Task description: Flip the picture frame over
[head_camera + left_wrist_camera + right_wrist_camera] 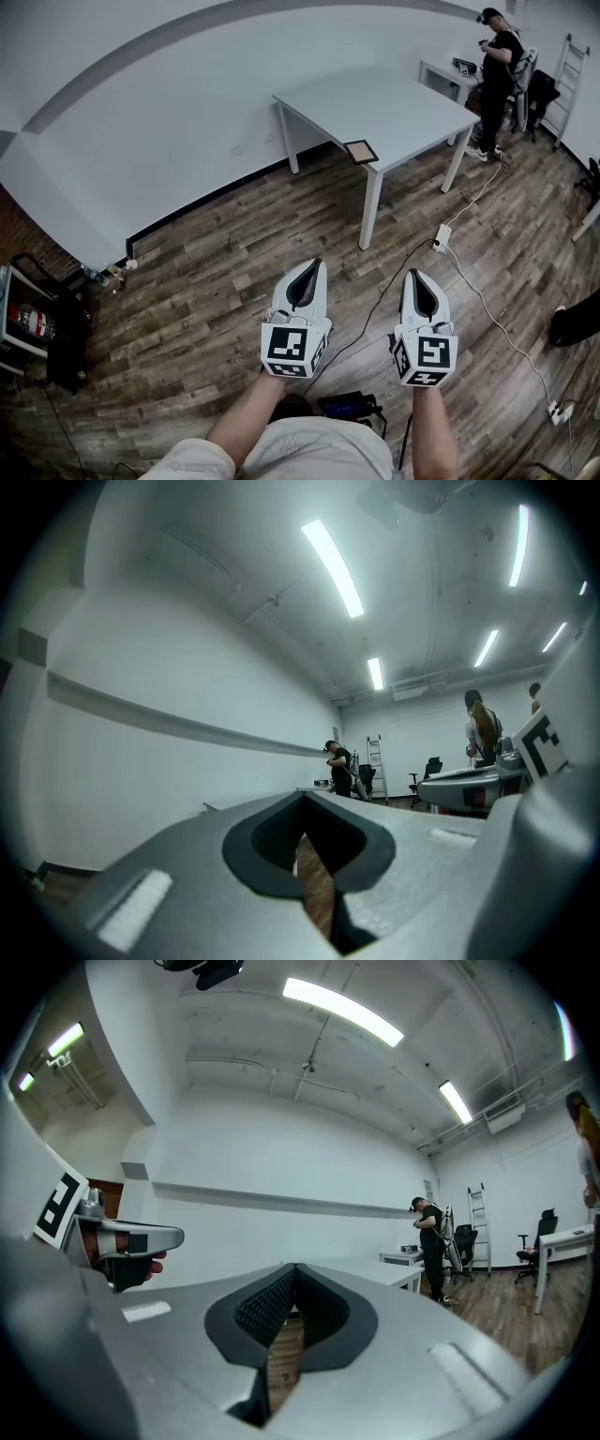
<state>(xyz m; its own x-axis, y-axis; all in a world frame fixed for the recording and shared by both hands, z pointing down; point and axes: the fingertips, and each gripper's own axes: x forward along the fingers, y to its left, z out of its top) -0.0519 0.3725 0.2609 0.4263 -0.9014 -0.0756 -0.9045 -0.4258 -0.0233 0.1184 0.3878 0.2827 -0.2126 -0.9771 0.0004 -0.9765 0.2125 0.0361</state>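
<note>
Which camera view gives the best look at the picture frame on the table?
The head view. It looks down on the picture frame, lying flat near the edge of the white table, so its whole outline shows. The gripper views look level across the tabletop, and the frame cannot be made out in either.

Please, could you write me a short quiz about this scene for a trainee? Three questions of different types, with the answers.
1. Multiple choice: where does the picture frame lie?
A. on the floor
B. on the white table, near its front edge
C. on the ladder
2. True or false: the left gripper and the right gripper both have their fingers shut with nothing between them.
3. Short answer: is either gripper touching the picture frame?

Key
1. B
2. True
3. No; both are held well short of the table.
</note>
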